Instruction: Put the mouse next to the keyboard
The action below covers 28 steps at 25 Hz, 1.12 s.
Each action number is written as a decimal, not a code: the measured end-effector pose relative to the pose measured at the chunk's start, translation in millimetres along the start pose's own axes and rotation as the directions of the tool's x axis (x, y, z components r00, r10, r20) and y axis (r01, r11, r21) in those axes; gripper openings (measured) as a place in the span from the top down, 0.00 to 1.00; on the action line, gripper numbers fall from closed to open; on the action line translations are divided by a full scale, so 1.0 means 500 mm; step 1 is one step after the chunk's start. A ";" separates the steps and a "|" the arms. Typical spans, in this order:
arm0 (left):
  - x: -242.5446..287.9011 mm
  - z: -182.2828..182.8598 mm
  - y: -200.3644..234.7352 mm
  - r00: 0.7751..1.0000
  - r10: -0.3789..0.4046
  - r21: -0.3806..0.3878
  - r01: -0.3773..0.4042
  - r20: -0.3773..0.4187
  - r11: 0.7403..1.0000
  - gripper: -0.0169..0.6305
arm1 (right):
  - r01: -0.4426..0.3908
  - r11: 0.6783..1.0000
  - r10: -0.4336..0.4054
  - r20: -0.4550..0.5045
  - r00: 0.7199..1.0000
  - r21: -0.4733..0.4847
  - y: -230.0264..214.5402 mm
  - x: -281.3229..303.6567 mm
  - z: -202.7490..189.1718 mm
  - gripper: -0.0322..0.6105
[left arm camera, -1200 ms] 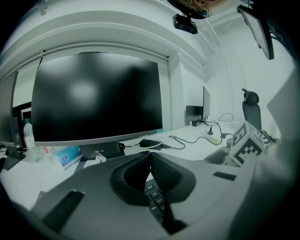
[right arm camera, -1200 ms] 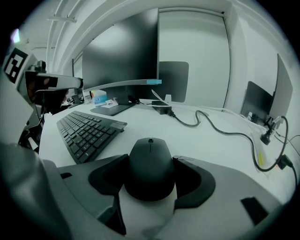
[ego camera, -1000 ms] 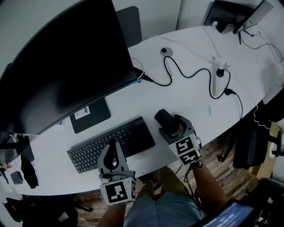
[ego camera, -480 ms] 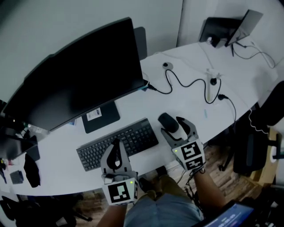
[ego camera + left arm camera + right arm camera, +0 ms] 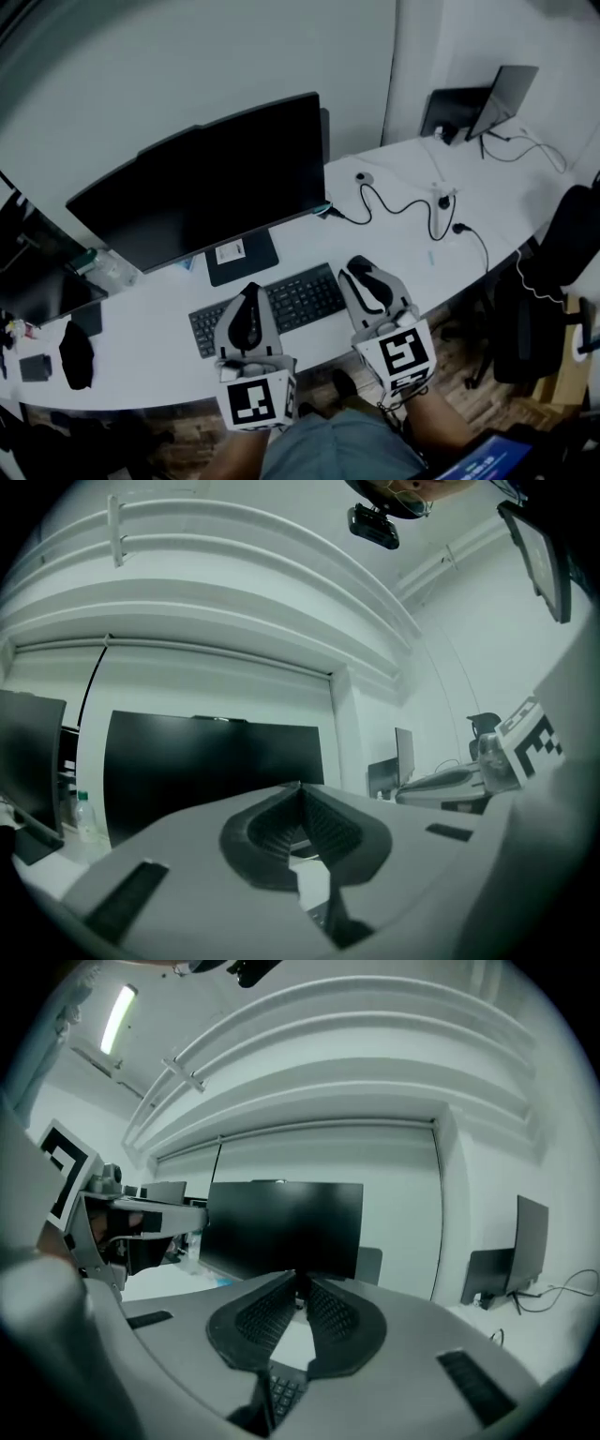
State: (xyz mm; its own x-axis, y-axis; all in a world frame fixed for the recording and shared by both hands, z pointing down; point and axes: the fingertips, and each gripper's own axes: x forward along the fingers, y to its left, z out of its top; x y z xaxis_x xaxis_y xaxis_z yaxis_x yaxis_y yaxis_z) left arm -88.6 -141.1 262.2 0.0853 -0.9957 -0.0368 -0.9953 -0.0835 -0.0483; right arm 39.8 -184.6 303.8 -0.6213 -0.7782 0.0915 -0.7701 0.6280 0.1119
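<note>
Head view: keyboard (image 5: 305, 295) near desk (image 5: 141, 352) edge

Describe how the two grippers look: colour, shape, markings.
Both the left gripper and right gripper are light grey shells tapering to jaws lined with dark ribbed pads. Each carries a white cube printed with black square markers. The right one's jaws have just closed, empty.

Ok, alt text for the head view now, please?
The left gripper and right gripper hover shut and empty over the white desk's near edge, the right's jaws just closed, before a black keyboard and large dark monitor.
</note>
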 end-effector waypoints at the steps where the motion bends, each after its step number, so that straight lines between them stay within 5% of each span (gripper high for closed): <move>1: -0.006 0.015 0.005 1.000 0.002 0.003 -0.002 0.014 1.000 0.97 | 0.006 1.000 -0.005 0.018 1.000 -0.021 0.007 -0.007 0.017 0.91; 9: -0.043 0.078 0.018 0.997 -0.008 -0.015 0.009 0.082 1.000 0.97 | 0.033 0.998 -0.028 0.090 0.996 -0.049 0.046 -0.030 0.085 0.93; 28: -0.050 0.085 -0.002 0.995 -0.024 -0.019 0.026 0.092 0.999 0.97 | 0.046 0.997 -0.036 0.142 0.989 -0.064 0.042 -0.049 0.120 0.93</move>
State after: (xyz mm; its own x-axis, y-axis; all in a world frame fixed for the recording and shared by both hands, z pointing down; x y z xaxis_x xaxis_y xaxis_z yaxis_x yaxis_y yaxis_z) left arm -87.6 -114.1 220.8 0.1135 -0.9853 -0.1275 -0.9934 -0.1104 -0.0305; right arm 30.2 -152.3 244.5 -0.6073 -0.7927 -0.0536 -0.7868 0.5907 0.1789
